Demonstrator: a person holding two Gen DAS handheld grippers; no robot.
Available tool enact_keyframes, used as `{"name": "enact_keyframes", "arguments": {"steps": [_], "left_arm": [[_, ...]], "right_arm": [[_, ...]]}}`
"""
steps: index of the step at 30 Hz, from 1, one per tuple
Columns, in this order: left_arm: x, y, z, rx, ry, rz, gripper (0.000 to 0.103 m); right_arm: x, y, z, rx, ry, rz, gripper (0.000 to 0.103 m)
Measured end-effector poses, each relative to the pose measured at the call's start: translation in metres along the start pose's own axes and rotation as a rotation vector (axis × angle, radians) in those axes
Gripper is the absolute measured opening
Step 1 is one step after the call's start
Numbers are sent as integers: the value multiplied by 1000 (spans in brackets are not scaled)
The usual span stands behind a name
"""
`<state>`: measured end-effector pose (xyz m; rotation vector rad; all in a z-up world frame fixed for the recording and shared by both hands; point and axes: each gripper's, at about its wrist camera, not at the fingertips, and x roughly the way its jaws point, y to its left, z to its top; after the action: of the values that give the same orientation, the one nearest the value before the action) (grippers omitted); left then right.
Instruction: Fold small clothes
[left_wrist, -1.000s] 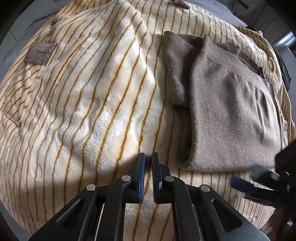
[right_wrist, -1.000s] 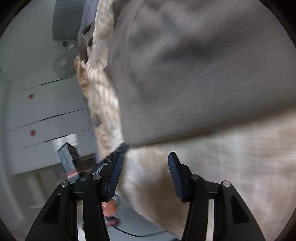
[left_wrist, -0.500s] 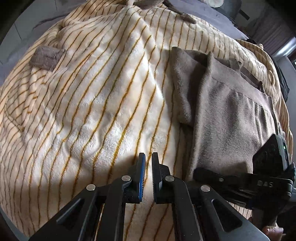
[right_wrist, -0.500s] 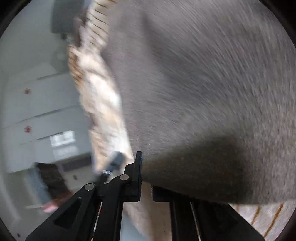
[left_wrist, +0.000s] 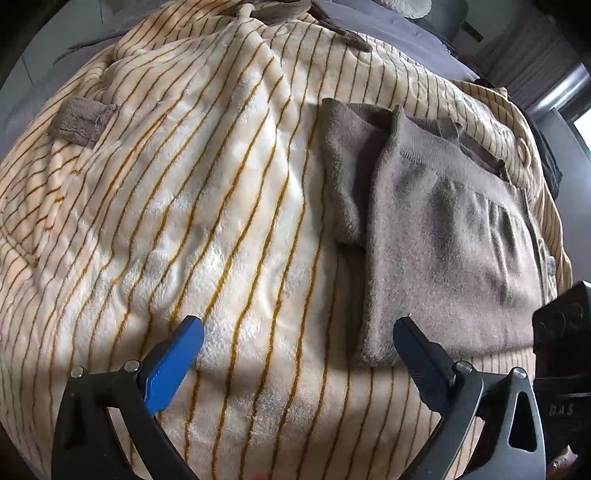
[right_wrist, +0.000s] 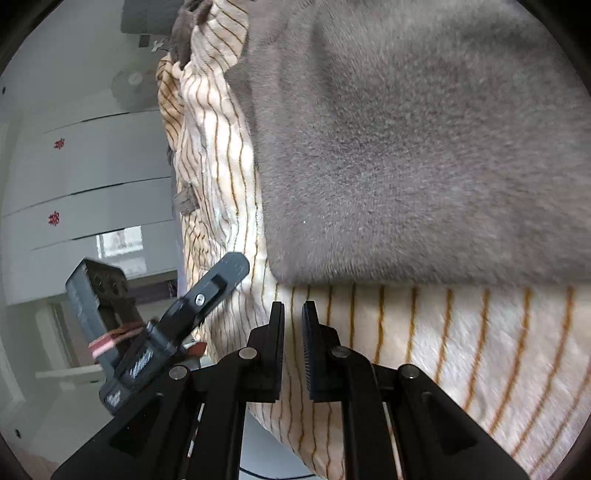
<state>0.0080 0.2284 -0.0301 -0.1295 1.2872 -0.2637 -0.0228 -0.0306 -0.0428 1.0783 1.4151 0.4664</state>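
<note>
- On the far left of the left wrist view, a small brown fabric tab (left_wrist: 79, 123) lay on the striped cream blanket (left_wrist: 207, 206), well apart from the work and of no use to the fold.
- Nearer the middle, the left gripper (left_wrist: 297, 350) hovered over bare blanket with its jaws spread wide and nothing between them, its right finger just beside the garment's near corner.
- To the right lay the task's thing, the folded grey-brown garment (left_wrist: 443, 258), flat on the blanket, with a darker layer peeping out along its left edge.
- Seemingly the step was to take the near edge for another fold; it would go best if the left jaws slid under that near-left corner and caught every layer, blanket pile excluded.
- At the right, in the right wrist view, the right gripper (right_wrist: 293, 325) sat just short of the garment's hem, jaws nearly closed with only a narrow slit, gripping nothing.
- That gripper would probably need to open before pinching the other corner, so both corners lift level.
</note>
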Motion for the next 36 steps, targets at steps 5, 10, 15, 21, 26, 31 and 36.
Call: {"name": "enact_keyframes", "arguments": {"steps": [5, 10, 15, 21, 26, 31, 36], "left_arm": [[10, 1, 6, 10, 33, 40, 103], [5, 4, 13, -4, 0, 32, 103], [1, -17, 34, 67, -46, 97, 103], [1, -22, 53, 70, -84, 114, 103], [11, -43, 95, 88, -130, 87, 103], [38, -64, 136, 147, -164, 161, 103], [74, -60, 153, 125, -133, 227, 103]], "right_arm": [[-26, 12, -7, -114, -9, -95, 13], [-46, 28, 7, -234, -128, -236, 13], [-19, 16, 35, -277, -125, -386, 13], [1, 12, 14, -318, -34, -408, 12], [-42, 19, 30, -327, -131, -381, 13], [-100, 20, 88, -299, -307, -477, 13], [-126, 4, 129, -276, -371, -579, 13]]}}
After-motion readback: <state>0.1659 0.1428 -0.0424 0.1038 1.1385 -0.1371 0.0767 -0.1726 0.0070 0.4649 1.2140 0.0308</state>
